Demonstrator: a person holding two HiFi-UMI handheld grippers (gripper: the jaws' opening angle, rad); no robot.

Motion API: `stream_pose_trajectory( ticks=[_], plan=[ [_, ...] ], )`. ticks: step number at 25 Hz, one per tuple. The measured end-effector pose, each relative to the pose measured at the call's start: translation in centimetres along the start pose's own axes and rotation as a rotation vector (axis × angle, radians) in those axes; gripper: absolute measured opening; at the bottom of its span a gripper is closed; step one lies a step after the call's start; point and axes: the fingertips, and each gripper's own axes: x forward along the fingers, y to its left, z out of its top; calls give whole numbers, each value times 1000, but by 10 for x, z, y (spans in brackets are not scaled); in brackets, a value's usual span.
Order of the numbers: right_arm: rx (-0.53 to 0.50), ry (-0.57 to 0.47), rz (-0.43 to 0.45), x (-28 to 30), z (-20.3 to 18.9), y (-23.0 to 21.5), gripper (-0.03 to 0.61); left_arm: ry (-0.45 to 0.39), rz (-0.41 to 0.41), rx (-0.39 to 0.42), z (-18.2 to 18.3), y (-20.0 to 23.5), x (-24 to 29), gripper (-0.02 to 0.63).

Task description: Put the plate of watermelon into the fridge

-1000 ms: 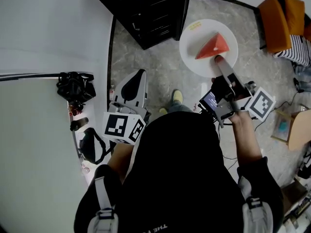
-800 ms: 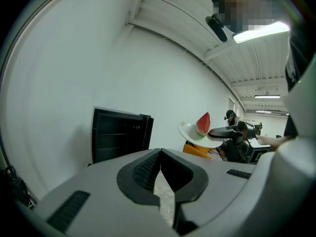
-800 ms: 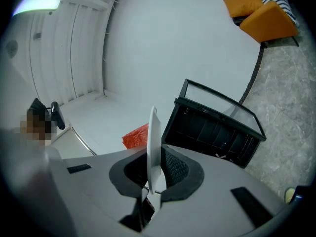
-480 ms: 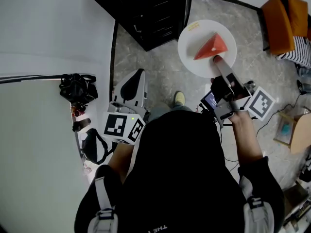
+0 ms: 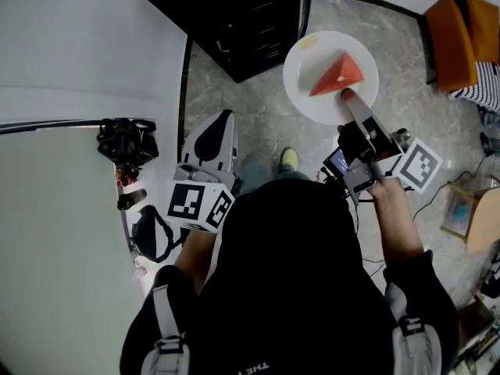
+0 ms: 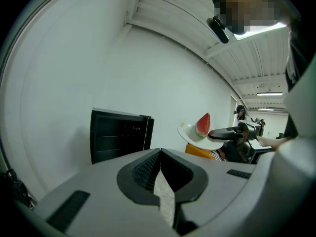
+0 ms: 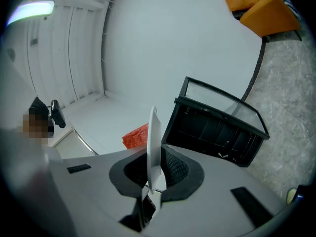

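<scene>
A white plate (image 5: 312,92) carries a red watermelon wedge (image 5: 337,75) and a small yellow bit near its far rim. My right gripper (image 5: 349,97) is shut on the plate's near rim and holds it level above the stone floor. In the right gripper view the plate's rim (image 7: 153,132) stands edge-on between the pads of the right gripper (image 7: 155,154), with the watermelon (image 7: 136,136) behind it. My left gripper (image 5: 225,120) hangs at the left, shut and empty, and its jaw tips meet in the left gripper view (image 6: 159,155). That view also shows the plate (image 6: 190,134) and the wedge (image 6: 203,125) off to the right.
A black cabinet (image 5: 234,18) with an open front stands ahead by the white wall. Black bags (image 5: 123,141) and small bottles sit along a white edge at the left. An orange cushion (image 5: 453,22), a cardboard box (image 5: 480,217) and cables lie at the right.
</scene>
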Motion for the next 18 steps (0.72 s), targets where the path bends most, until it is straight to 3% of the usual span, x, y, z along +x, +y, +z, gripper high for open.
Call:
stream_pose_trajectory(
  ticks=[18],
  plan=[
    [30, -26, 5, -4, 9, -8, 34, 23, -6, 17, 0, -10, 11, 12]
  ],
)
